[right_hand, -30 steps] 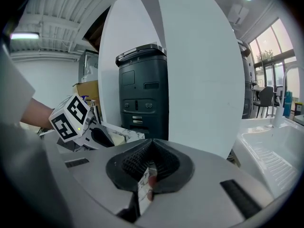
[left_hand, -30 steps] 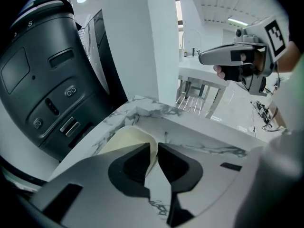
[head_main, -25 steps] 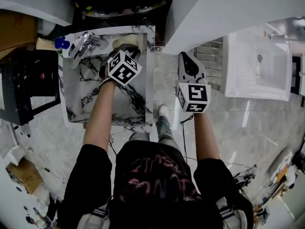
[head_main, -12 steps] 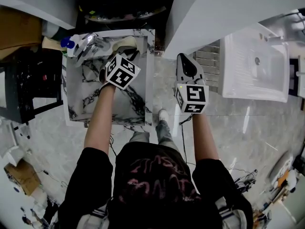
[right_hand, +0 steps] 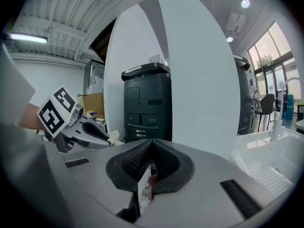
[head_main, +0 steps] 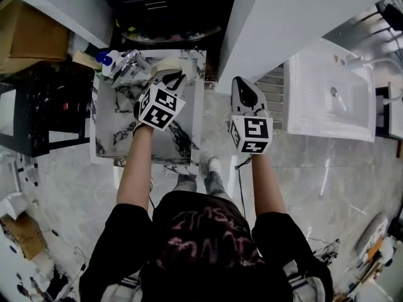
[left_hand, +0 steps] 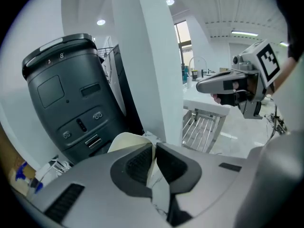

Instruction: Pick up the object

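Pinching a cream object (left_hand: 124, 141) between nearly closed jaws, the left gripper (head_main: 169, 74) sits upper left of centre in the head view, over the top edge of the marble table (head_main: 107, 131). The object's thin edge runs down between the pads, and its rounded part shows past the left jaw. A blue-capped bottle (head_main: 104, 56) stands at the table's upper left corner. The right gripper (head_main: 240, 83) is at centre, over the floor between the table and the white sink (head_main: 327, 99), and apart from the left one. Its jaws are pressed onto a small printed packet (right_hand: 144, 186), which hangs below the pads. A dark machine (left_hand: 61, 94) and a white pillar (left_hand: 147, 56) stand beyond both grippers.
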The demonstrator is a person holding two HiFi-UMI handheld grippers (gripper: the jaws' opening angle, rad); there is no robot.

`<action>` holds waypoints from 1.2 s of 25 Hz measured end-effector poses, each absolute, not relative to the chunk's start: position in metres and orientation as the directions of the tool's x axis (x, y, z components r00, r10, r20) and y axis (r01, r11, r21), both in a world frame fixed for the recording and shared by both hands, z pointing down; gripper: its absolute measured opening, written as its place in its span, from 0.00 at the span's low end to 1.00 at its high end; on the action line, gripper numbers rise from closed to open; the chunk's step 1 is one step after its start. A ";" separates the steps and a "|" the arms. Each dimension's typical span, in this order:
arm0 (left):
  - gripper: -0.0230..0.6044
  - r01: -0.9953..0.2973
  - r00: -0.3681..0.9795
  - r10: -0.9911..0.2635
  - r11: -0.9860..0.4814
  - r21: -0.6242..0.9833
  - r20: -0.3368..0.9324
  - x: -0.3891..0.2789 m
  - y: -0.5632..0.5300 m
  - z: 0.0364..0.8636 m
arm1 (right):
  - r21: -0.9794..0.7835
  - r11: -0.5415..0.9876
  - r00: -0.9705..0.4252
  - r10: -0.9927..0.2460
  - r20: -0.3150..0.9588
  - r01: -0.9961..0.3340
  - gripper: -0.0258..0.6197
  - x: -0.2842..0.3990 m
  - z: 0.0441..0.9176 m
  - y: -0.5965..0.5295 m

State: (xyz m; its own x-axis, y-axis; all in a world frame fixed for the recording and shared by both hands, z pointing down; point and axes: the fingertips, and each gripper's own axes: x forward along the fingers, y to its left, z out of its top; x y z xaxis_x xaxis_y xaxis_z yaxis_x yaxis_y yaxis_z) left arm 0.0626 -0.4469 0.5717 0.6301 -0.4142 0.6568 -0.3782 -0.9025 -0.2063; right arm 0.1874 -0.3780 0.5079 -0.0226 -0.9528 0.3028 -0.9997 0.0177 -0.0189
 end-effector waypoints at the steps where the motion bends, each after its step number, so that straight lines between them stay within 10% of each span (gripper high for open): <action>1: 0.10 -0.388 0.634 -0.426 -0.897 -0.211 0.645 0.061 -0.444 0.563 | -0.018 0.021 -0.025 -0.955 0.294 -1.000 0.06 0.186 0.502 -0.376; 30: 0.10 -0.704 0.645 -0.730 -0.683 -0.197 0.227 -0.023 -0.342 0.357 | 0.034 0.073 -0.072 -0.997 0.026 -0.997 0.06 0.173 0.345 -0.290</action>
